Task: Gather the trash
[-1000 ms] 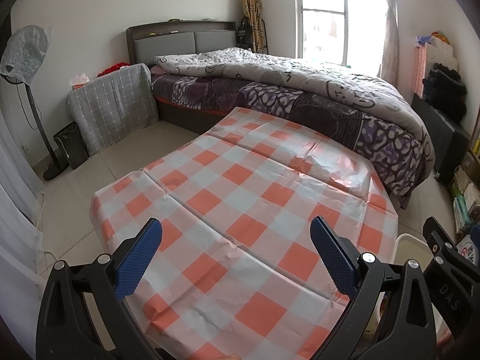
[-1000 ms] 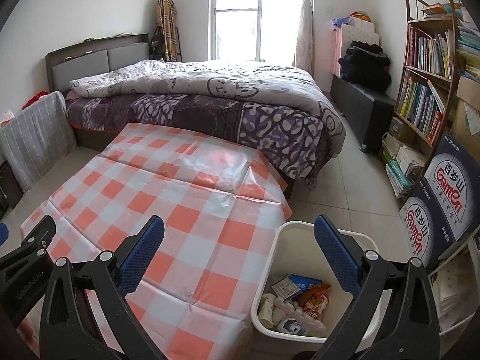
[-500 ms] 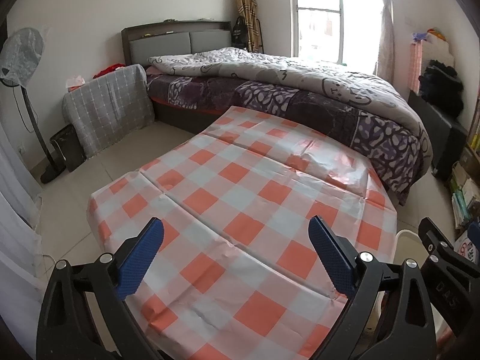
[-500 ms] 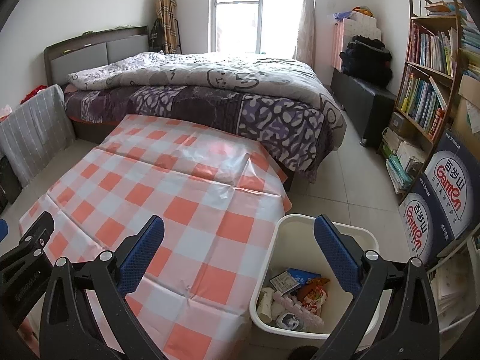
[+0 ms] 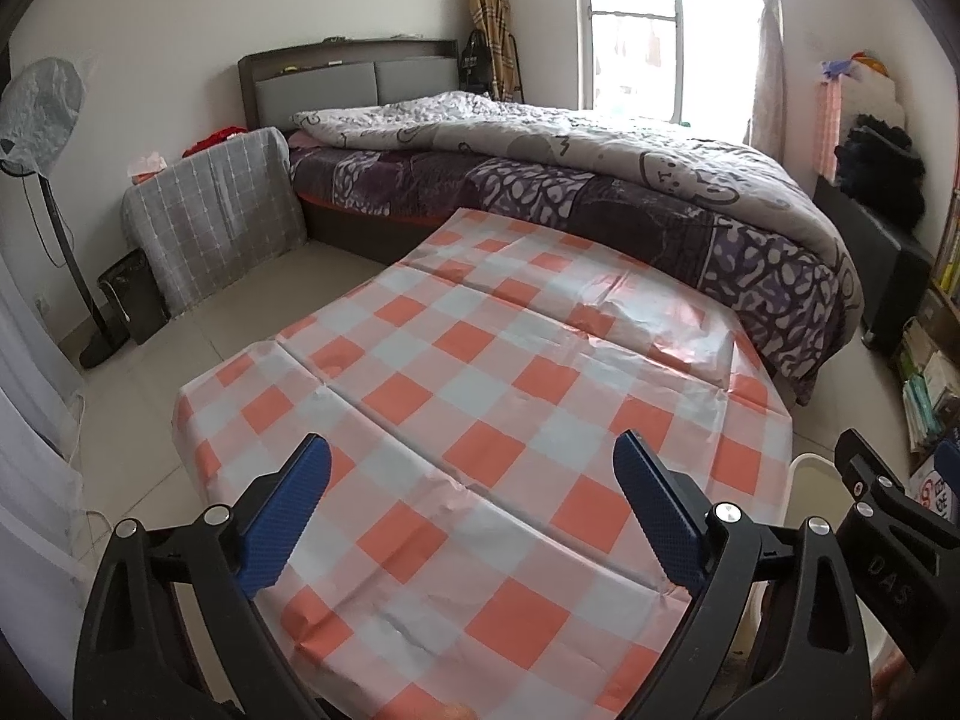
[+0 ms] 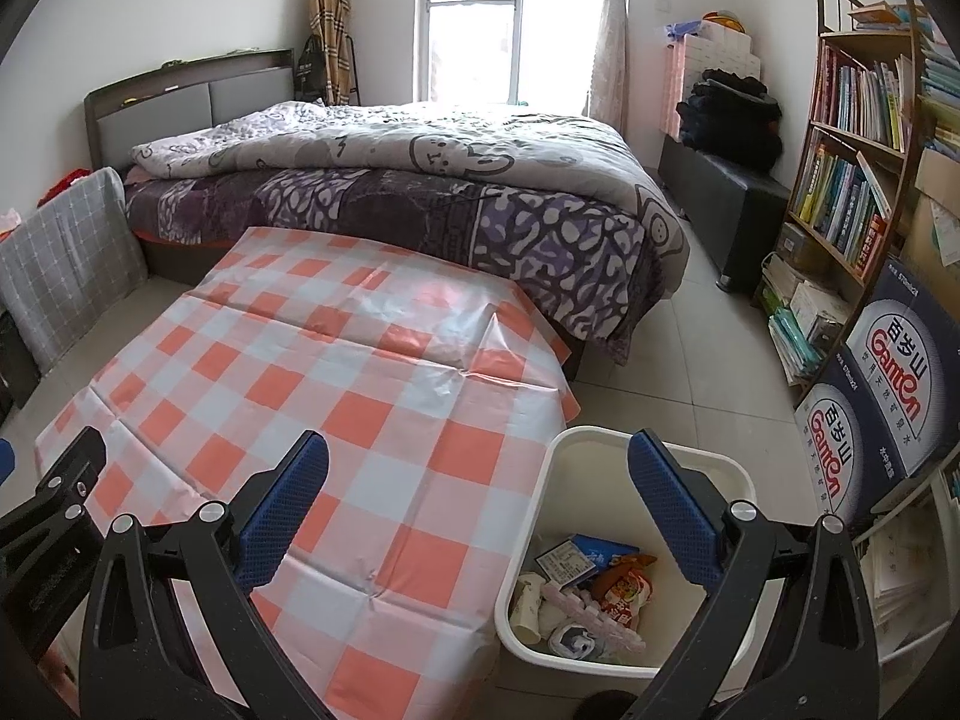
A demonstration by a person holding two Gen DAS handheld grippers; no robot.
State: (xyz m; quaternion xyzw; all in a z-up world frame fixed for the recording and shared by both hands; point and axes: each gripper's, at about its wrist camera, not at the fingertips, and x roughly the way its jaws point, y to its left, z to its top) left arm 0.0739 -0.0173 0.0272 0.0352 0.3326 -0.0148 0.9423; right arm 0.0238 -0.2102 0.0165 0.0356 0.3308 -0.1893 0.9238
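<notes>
In front of you, biggest first: bed (image 6: 390,180) w/ grey duvet, along far side of the table. Table (image 5: 480,420) w/ orange-white check cloth, top bare. Bookshelf (image 6: 858,180) at right wall, boxes (image 6: 888,396) stacked below it. White bin (image 6: 600,540) on floor just beside table's right edge; trash (image 6: 588,594) lies inside: wrappers, paper, a cup. Your left gripper (image 5: 474,510) hangs over table's near edge, fingers spread wide, nothing between. Your right gripper (image 6: 480,510) straddles table corner & bin, fingers likewise apart, holding nothing.
</notes>
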